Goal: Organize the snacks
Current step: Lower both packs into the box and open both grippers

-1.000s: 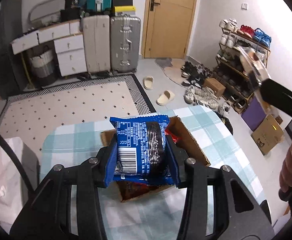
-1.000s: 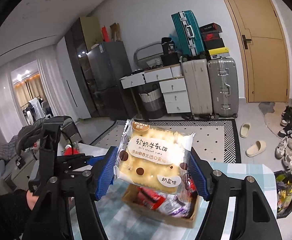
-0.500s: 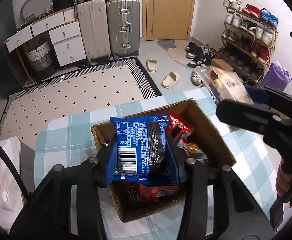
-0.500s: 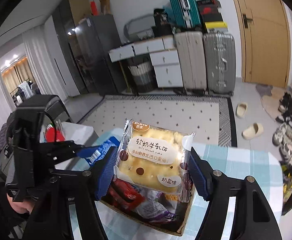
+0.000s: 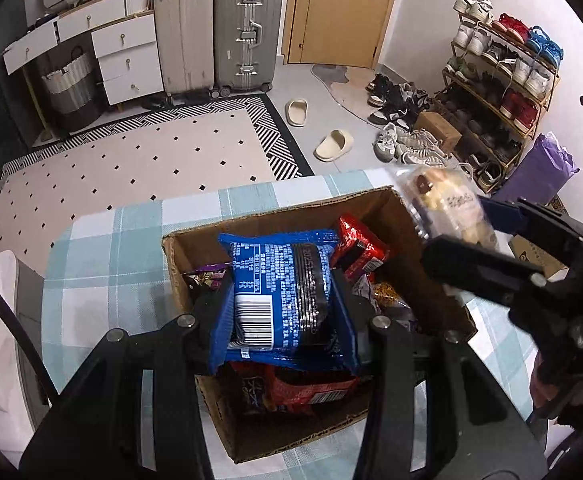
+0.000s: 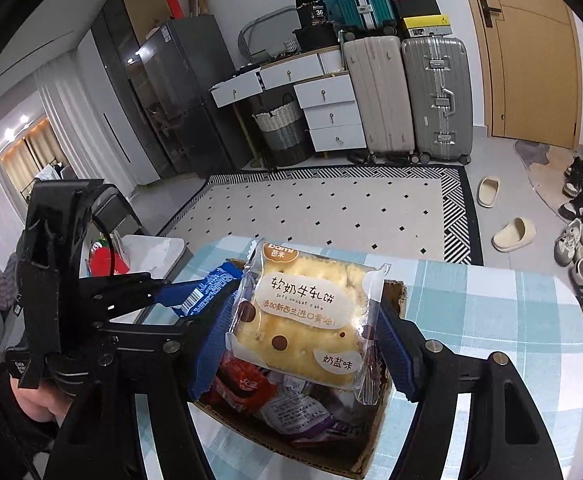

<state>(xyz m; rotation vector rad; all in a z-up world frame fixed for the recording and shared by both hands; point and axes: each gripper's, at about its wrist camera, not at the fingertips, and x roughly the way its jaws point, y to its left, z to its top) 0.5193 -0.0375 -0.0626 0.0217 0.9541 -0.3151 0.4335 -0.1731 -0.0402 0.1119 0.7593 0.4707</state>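
Note:
My left gripper (image 5: 283, 312) is shut on a blue cookie packet (image 5: 279, 292) and holds it over the open cardboard box (image 5: 195, 252). The box holds several snack packs, red (image 5: 357, 248) and purple ones among them. My right gripper (image 6: 303, 332) is shut on a clear pack of yellow nougat cake (image 6: 303, 316), above the same box (image 6: 371, 452). In the left wrist view the right gripper (image 5: 455, 224) hangs over the box's right wall with the cake pack (image 5: 447, 200). In the right wrist view the left gripper (image 6: 199, 294) shows at left with the blue packet (image 6: 207, 288).
The box stands on a table with a blue-and-white checked cloth (image 5: 103, 264). A white chair or bin (image 6: 151, 248) stands left of the table. On the floor beyond are a patterned rug (image 5: 131, 160), slippers (image 5: 333, 144), suitcases (image 5: 247, 28) and a shoe rack (image 5: 499, 80).
Both grippers have come down and closer over the box, each still holding its packet. The right gripper has moved in over the box's right side.

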